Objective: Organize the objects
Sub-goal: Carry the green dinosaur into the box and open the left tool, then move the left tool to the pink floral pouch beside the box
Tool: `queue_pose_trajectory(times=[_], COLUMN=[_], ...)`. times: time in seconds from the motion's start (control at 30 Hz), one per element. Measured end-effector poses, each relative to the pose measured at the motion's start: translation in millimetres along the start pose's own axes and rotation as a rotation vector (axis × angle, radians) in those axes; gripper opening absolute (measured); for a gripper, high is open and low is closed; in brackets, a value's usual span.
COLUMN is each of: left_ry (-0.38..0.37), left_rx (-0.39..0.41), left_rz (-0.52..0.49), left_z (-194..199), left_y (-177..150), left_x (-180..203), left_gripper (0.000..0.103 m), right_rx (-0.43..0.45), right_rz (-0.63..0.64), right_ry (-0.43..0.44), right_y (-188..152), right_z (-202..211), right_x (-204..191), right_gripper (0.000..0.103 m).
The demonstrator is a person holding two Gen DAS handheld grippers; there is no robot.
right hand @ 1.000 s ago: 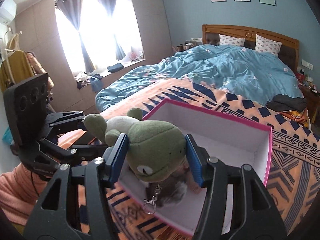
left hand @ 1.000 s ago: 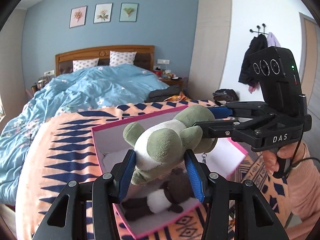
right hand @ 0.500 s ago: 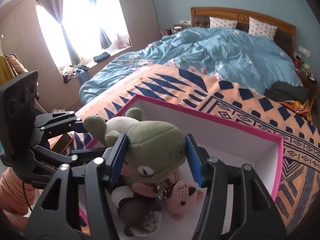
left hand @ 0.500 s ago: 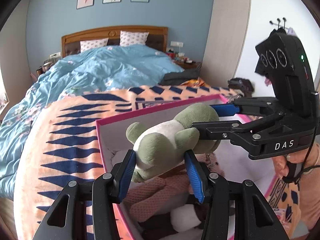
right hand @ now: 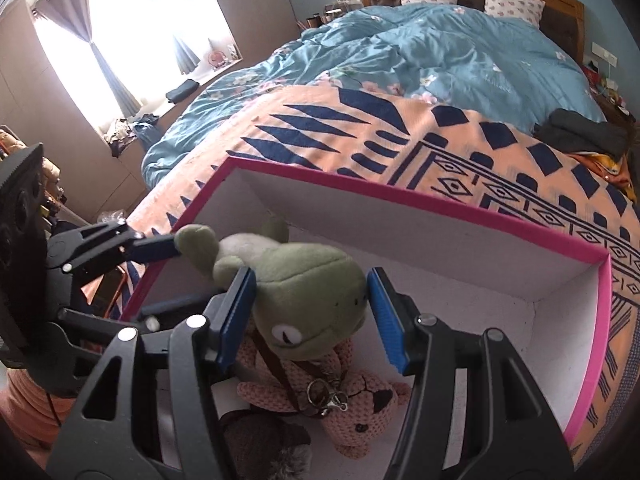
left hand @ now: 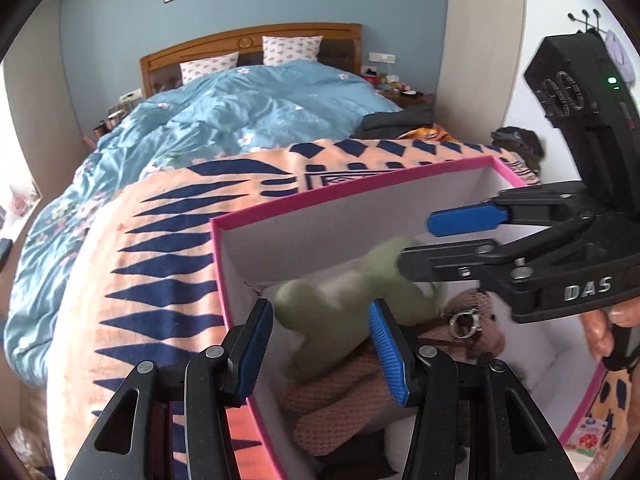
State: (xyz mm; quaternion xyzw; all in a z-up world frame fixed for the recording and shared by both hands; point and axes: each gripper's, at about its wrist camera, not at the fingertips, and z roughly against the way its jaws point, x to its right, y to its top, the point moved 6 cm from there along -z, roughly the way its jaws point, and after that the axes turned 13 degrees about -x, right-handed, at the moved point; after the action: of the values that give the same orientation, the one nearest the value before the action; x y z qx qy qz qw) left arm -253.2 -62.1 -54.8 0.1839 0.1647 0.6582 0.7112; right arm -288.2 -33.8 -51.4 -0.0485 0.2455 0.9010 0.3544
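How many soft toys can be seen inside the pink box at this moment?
3: the green plush toy on top between the grippers, the pink knitted toy under it, the dark brown toy at the near side. Others may be hidden.

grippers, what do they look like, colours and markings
Both grippers, left and right, are matte black plastic frames with silver screws and ribbed blue pads on the fingers. The right one carries white DAS lettering and a green indicator light.

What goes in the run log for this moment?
left tool: open | right tool: open | green plush frog: released, resting on pink knitted toy inside pink-rimmed box
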Motion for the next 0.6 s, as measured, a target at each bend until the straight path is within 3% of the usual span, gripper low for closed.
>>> queue_pose_trajectory(times=[0.13,0.23,0.4,0.6], left_ry=[-0.018,-0.031,-0.08,-0.145], left_rx=[0.034,0.075,0.186,0.297], left_rz=[0.018,0.031,0.025,-0.023], left_z=[9,21,60,108], left_y=[-1,-5,-21,-47], left_x=[-3,-4,3,27], left_gripper=[0.051,0.059,0.07,0.073], right_rx=[0.01,0.027,0.088,0.175], right_rz=[0.008,0.025,0.07,0.099], right_ry=[0.002,0.013,0.035,0.091], right_y=[-3,-9,-28,-60], right_z=[7,17,44,84], right_x=[-3,-9,-25,-39], right_gripper=[0.06,0.06,0.06,0.062])
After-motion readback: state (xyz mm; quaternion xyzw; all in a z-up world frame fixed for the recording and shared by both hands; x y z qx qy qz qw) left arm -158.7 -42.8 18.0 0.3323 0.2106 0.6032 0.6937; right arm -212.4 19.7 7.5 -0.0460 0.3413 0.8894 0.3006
